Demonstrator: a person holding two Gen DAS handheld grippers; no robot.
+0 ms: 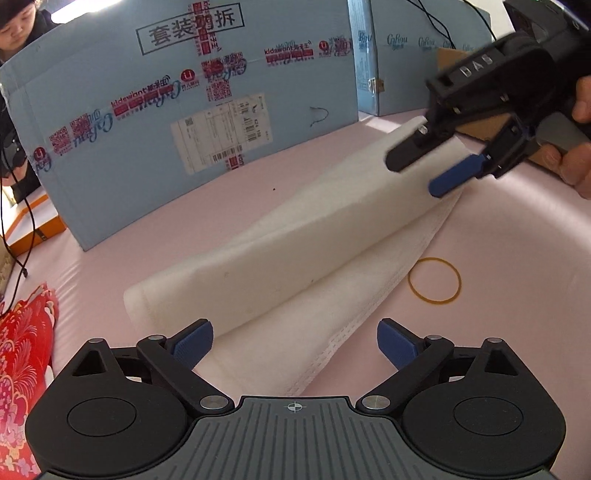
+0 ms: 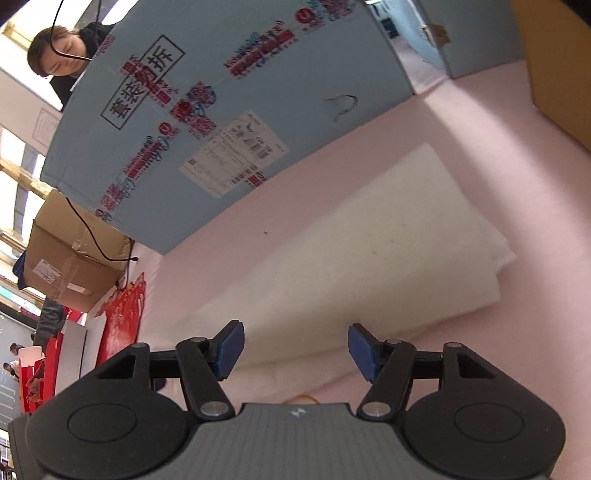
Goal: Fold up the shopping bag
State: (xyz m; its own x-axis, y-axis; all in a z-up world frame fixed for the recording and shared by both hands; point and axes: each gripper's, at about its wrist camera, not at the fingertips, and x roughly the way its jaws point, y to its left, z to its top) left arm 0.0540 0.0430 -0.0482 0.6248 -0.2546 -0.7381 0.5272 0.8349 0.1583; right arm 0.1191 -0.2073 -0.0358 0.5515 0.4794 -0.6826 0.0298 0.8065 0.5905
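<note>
A white shopping bag, folded lengthwise into a long strip, lies on the pink table. It runs from near my left gripper up to the right. My left gripper is open, and the bag's near end lies between and below its blue pads without touching them. My right gripper hovers open over the bag's far end, held by a hand. In the right wrist view the bag stretches ahead of the right gripper, whose pads stand apart with nothing pinched.
A yellow rubber band lies right of the bag. A big blue carton stands behind it, with a second blue box beside. A red paper ornament lies at left. A person sits behind the carton. A brown box stands beyond the table's edge.
</note>
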